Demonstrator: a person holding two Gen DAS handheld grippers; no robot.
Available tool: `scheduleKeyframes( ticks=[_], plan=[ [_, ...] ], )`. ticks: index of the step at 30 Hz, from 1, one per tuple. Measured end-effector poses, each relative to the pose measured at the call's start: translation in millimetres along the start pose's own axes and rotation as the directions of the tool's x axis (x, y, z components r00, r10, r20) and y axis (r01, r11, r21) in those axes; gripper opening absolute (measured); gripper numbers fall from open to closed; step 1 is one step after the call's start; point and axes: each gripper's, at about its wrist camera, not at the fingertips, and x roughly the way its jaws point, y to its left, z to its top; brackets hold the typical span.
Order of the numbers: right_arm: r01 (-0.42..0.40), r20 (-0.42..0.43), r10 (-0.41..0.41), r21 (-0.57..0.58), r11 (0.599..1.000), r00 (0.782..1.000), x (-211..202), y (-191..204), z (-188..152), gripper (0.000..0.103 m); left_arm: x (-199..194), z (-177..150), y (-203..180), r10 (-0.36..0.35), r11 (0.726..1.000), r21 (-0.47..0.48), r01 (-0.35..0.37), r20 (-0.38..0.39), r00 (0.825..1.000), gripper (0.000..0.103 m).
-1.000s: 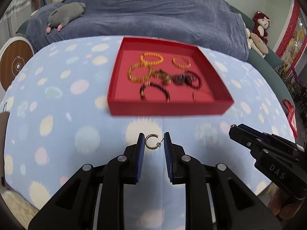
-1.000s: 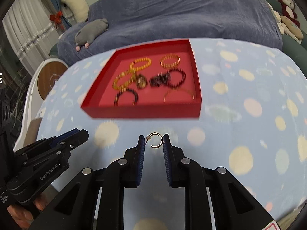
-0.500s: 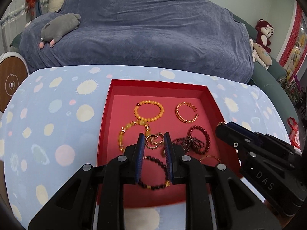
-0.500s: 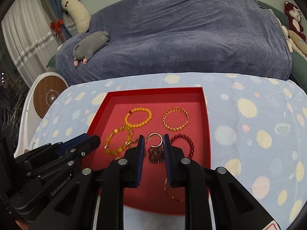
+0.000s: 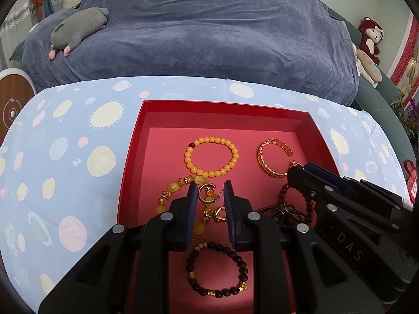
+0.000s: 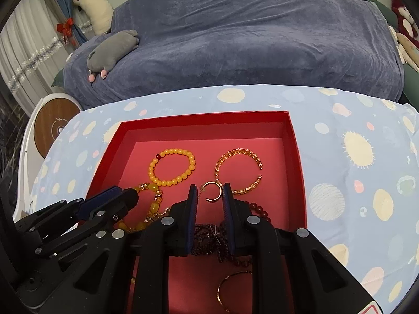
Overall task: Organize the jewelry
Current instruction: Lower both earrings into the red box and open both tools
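From the left wrist view, the left claw (image 5: 208, 197) is shut on a small gold hoop earring (image 5: 205, 195), pinched between its blue pads. It hangs over the red tray (image 5: 136, 151), right above the chunky yellow bracelet (image 5: 170, 196). The yellow bead bracelet (image 5: 211, 157) lies at 12 o'clock from the claw, the gold cuff (image 5: 272, 157) at 2 o'clock, and the dark bead bracelet (image 5: 216, 269) at 6 o'clock. If the earring drops here, it may land on the beads and get tangled. The right claw (image 5: 294, 168) is close at 3 o'clock, so the two could bump

From the right wrist view, the right claw (image 6: 208, 197) is shut on a second gold hoop (image 6: 213, 192), over the tray (image 6: 296, 162). The dark red beads (image 6: 209, 238) lie under it. The thin hoop could slip out, or hook on those beads. The left claw (image 6: 125, 196) sits near at 9 o'clock
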Motion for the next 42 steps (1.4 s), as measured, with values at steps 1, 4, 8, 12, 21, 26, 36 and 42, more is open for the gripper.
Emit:
scheduleKeyframes(
  ticks=[1,4,8,12,21,26,36,42],
  plan=[
    [0.001,-0.002,-0.001,-0.004,1.000,1.000,2.4,1.5,0.2,0.018,1.4,0.3,0.5,0.001,1.000,-0.002,-0.001,-0.002,1.000,0.020],
    [-0.001,-0.007,0.001,-0.010,1.000,1.000,6.4,4.0,0.1,0.018,4.0,0.3,0.6,0.001,1.000,-0.002,-0.001,-0.005,1.000,0.020],
    [-0.002,-0.007,0.002,-0.010,1.000,1.000,9.3,4.3,1.1,0.018,6.0,0.8,1.1,0.001,1.000,-0.007,-0.001,-0.005,1.000,0.020],
    [0.002,-0.007,-0.002,-0.015,1.000,1.000,10.2,3.9,2.3,0.018,8.0,1.2,2.3,0.002,1.000,-0.008,-0.002,-0.003,1.000,0.020],
    [0.010,-0.004,-0.010,-0.021,1.000,1.000,15.2,4.3,9.3,0.018,12.5,8.5,9.4,0.003,1.000,-0.025,-0.003,-0.001,1.000,0.020],
    [0.010,-0.008,-0.011,-0.029,1.000,1.000,18.3,7.2,10.0,0.018,13.7,9.4,10.2,0.006,1.000,-0.026,-0.006,-0.003,1.000,0.020],
    [0.018,-0.014,-0.019,-0.031,0.999,1.000,21.4,8.6,10.1,0.018,16.0,10.0,11.2,0.009,1.000,-0.027,-0.009,-0.008,1.000,0.020],
    [0.027,-0.011,-0.028,-0.027,0.999,1.000,20.8,7.7,10.0,0.019,14.8,8.5,11.5,0.009,1.000,-0.026,-0.010,-0.009,1.000,0.020]
  ],
)
